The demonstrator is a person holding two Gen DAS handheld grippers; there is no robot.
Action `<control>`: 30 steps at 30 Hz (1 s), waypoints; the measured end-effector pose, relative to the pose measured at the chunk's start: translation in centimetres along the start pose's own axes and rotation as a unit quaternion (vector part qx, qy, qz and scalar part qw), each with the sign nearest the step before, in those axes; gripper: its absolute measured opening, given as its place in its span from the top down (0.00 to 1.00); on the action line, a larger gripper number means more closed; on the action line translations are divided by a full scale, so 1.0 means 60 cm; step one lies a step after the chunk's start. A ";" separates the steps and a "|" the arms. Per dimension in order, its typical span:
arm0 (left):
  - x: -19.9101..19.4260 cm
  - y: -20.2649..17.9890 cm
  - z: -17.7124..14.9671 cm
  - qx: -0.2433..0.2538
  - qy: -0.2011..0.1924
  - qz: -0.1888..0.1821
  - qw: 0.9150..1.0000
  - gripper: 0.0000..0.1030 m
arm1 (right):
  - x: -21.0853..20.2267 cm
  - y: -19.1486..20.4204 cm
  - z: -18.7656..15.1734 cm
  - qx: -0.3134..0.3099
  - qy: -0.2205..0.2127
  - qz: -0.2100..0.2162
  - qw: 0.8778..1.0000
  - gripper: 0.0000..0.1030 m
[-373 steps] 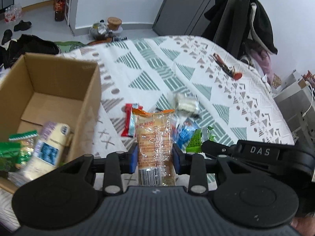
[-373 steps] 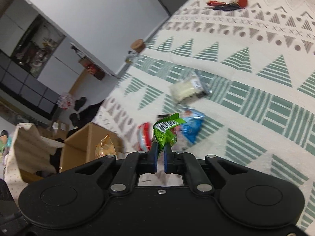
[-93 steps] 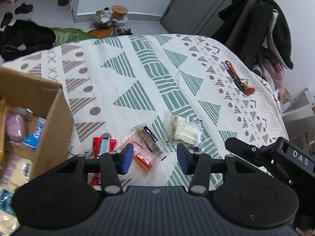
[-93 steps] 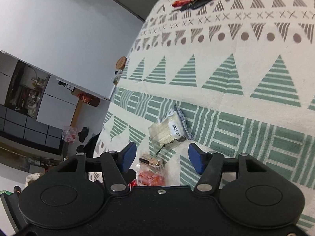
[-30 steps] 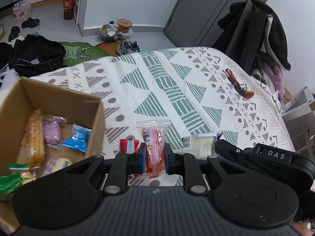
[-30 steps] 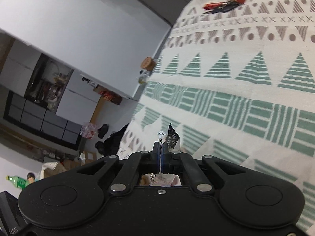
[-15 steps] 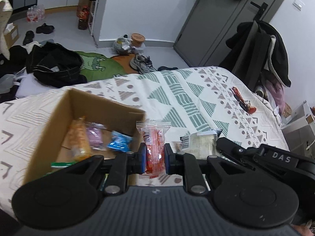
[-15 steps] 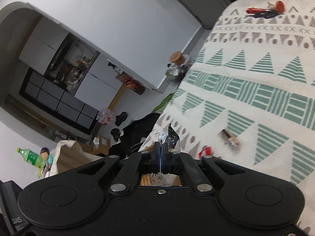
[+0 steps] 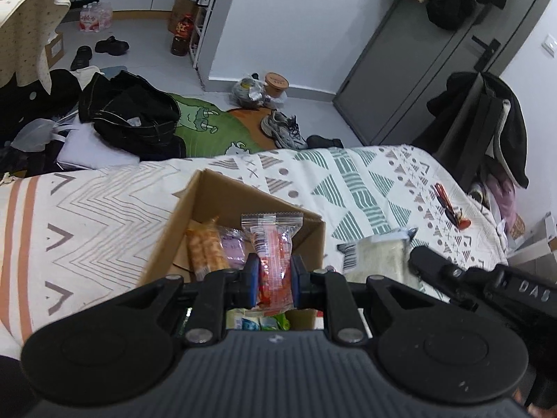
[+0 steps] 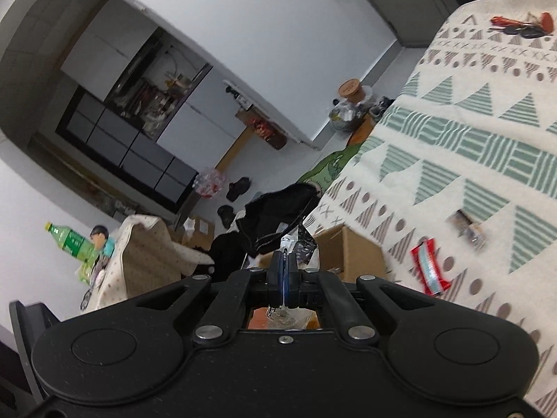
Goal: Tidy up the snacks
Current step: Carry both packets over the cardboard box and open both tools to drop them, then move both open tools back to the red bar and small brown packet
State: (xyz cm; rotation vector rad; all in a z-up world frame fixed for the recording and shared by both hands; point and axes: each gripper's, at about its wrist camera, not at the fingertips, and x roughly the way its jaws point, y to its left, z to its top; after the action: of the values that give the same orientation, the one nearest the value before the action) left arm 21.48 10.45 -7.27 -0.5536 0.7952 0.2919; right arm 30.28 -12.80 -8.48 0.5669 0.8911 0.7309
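Pinching crinkly red-and-clear snack packet [image 9: 275, 247], left gripper [image 9: 275, 278] over cardboard box [image 9: 243, 195], right gripper [image 10: 284, 271] clamping glossy wrapper edge [image 10: 303, 242]

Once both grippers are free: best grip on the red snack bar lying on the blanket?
The red snack bar lies flat on the blanket, clear of the cardboard box and the small brown packet. It is long and narrow, so I would come straight down from above and pinch mid-length across its narrow width, fingers on the two long edges.

Left claw [image 9: 274, 280] clamped on red snack packet [image 9: 273, 244], above open cardboard box [image 9: 222, 205] of snacks, patterned bedspread [image 9: 104, 216]
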 end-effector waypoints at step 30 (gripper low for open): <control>-0.027 -0.050 -0.019 0.045 0.013 0.002 0.999 0.20 | -0.114 -0.052 0.009 -0.035 0.004 -0.111 0.993 0.22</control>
State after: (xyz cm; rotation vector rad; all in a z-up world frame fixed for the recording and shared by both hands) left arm 21.04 7.27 -5.68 -0.4711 0.8303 0.2521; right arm 28.85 -20.09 -7.07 0.3967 0.9156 0.5607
